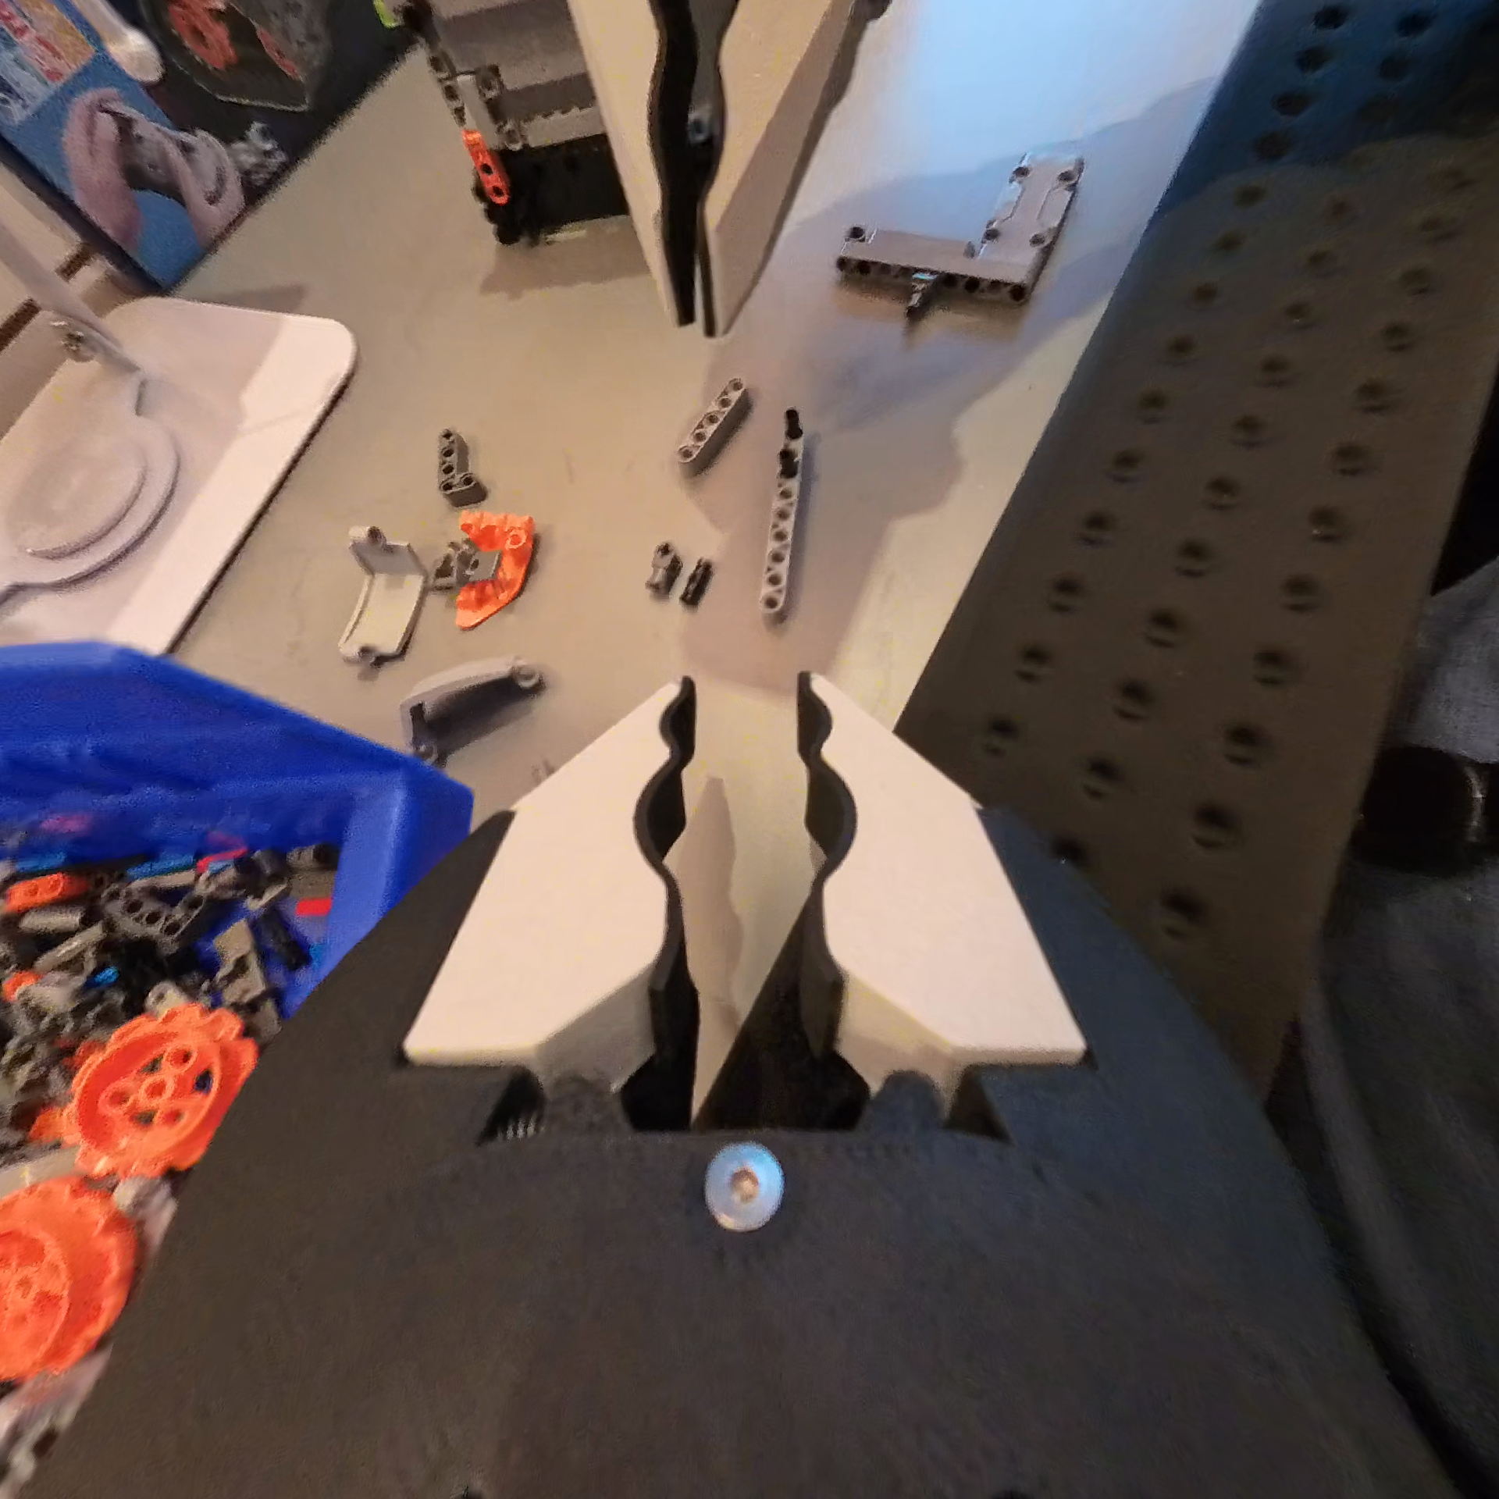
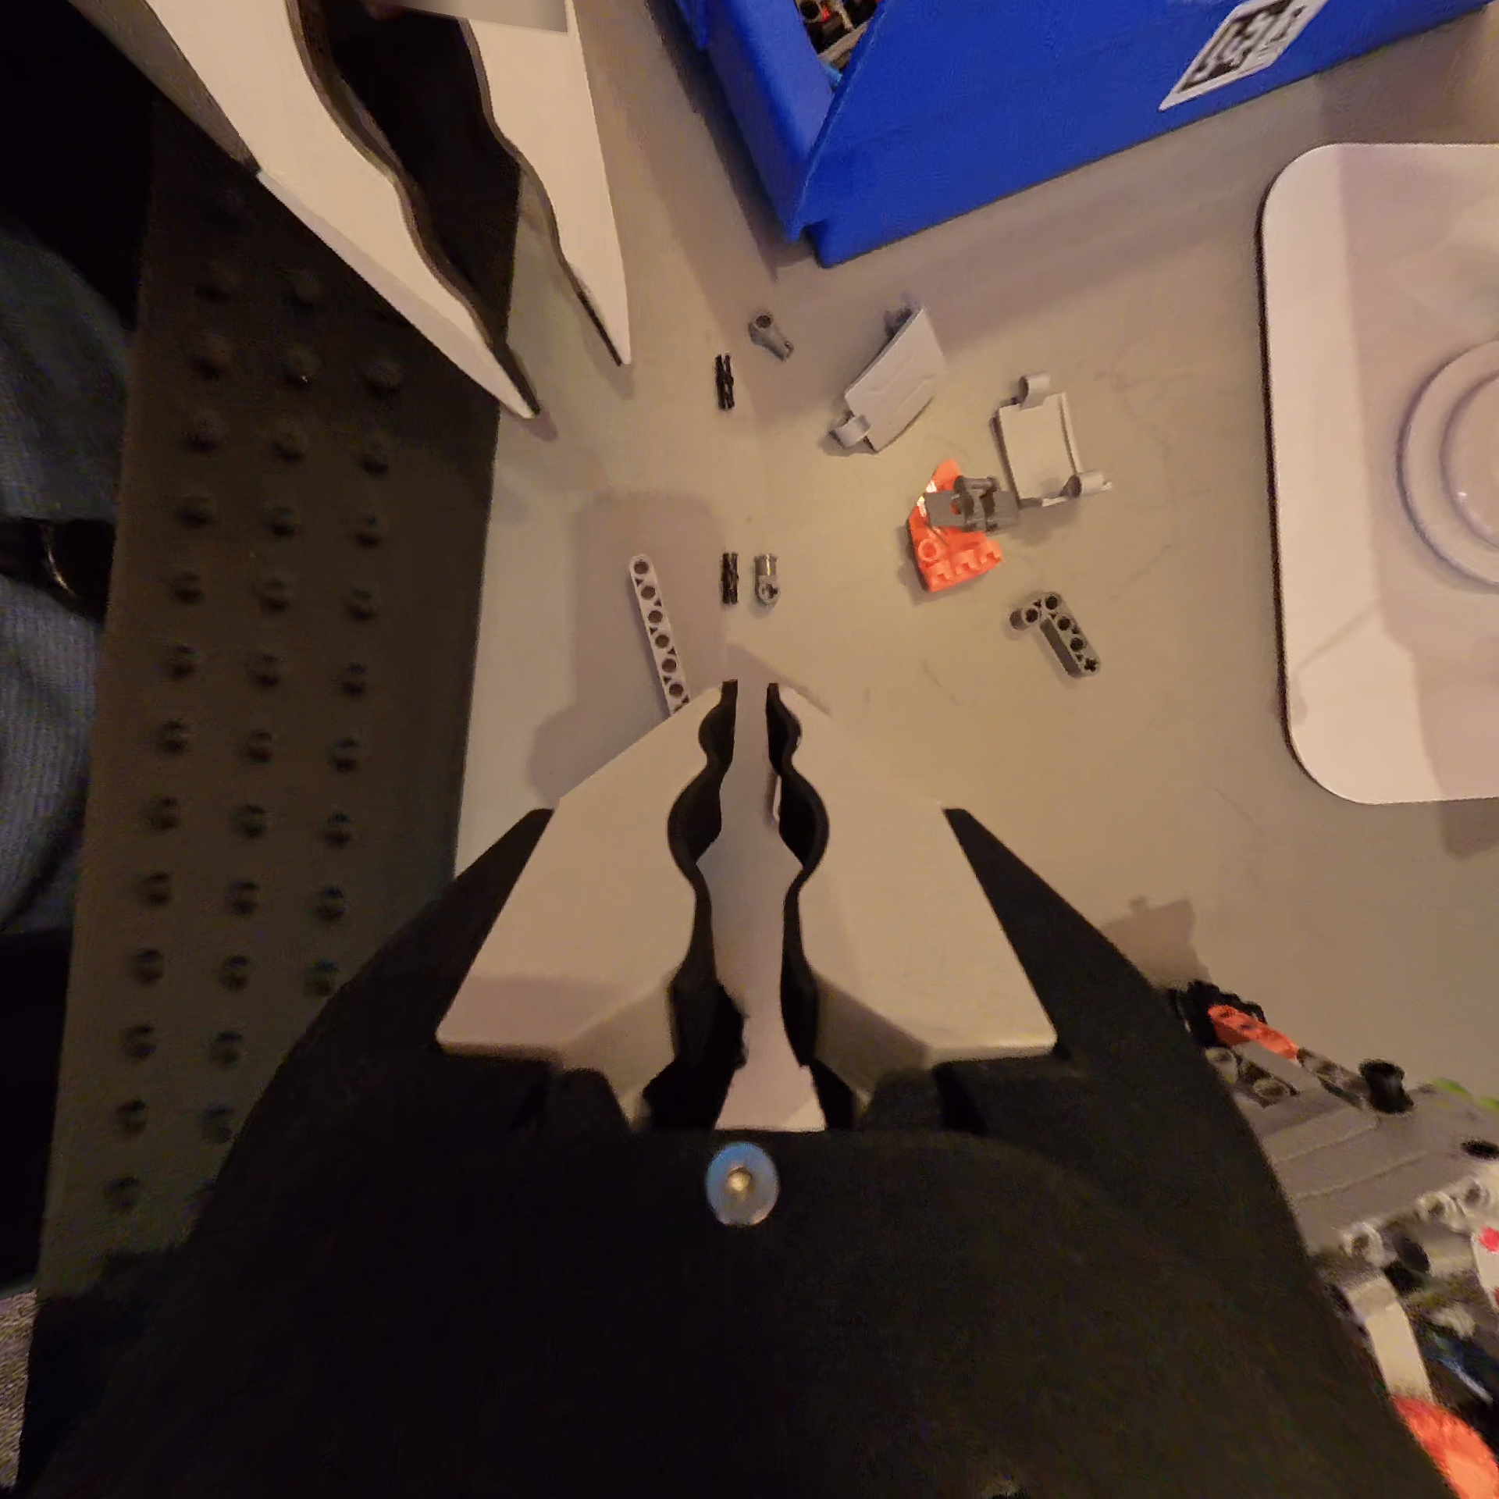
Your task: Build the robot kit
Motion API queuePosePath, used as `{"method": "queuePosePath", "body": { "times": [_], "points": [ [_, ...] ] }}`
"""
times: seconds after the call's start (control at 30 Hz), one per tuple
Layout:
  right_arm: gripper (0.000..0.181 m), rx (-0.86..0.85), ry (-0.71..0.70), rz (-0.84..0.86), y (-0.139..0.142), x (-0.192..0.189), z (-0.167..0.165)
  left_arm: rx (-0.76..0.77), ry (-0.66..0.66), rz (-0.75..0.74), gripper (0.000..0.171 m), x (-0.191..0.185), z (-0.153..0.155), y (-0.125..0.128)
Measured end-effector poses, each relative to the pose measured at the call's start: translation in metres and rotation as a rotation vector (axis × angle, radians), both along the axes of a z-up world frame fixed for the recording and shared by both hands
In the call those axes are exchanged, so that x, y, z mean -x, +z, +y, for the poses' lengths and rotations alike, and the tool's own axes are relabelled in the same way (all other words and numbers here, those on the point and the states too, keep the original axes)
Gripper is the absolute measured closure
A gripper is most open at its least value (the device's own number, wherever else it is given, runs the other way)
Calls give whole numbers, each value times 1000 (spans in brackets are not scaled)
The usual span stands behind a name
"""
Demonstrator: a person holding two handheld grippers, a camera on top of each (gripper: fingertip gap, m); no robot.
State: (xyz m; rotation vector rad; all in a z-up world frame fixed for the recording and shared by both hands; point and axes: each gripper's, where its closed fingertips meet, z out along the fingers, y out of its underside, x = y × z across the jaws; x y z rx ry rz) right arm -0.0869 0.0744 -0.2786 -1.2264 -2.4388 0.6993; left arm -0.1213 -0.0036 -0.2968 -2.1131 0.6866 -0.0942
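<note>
My left gripper [image 1: 746, 681] is open and empty, low over the grey table [image 1: 584, 422]. Just ahead of it lie a long grey holed beam [image 1: 781, 535] with black pins at its far end, a short grey beam [image 1: 714, 426], a small connector [image 1: 663, 565] and a black pin [image 1: 696, 580]. My right gripper [image 2: 750, 687] is empty, its jaws only a narrow gap apart, and its left finger covers the near end of the long beam [image 2: 657, 629]. A black pin [image 2: 730, 577] and a grey connector [image 2: 766, 577] lie just beyond its tips. Each gripper shows in the other's view, the right [image 1: 699, 320] and the left [image 2: 576, 385].
A blue bin [image 1: 162, 746] of mixed parts, also [image 2: 1014, 138]. A white stand base [image 2: 1379, 487]. A black perforated board [image 1: 1217, 568] along the table edge. An orange piece [image 2: 949, 535], two grey panels [image 2: 892, 389], an L beam [image 2: 1054, 633], a T-shaped frame [image 1: 973, 235], a part-built model [image 1: 527, 122]. Left tips to right tips: about 9 centimeters. The grey connector [image 2: 766, 577] is about 6 centimeters from my right fingertips. The left camera catches it too, in the left wrist view [image 1: 662, 560]. The black pin [image 2: 730, 577] is about 6 centimeters from both grippers' fingertips. Seen from the left wrist view [image 1: 695, 577] as well.
</note>
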Motion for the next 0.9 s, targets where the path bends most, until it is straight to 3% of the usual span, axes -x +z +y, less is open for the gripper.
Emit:
{"method": "queuePosePath", "body": {
  "times": [0.13,0.23,0.53,0.9],
  "points": [
    [175,0,18,-1,-5,12,-12,-16,47,59,154,10,-5,-4],
    [177,-6,36,26,-4,25,-23,-16,41,69,171,10,-4,-5],
    [177,-9,70,33,-10,54,-46,-75,38,28,171,9,-5,5],
    [174,19,75,42,-19,62,-52,-88,46,9,171,11,-4,8]
  ]
}}
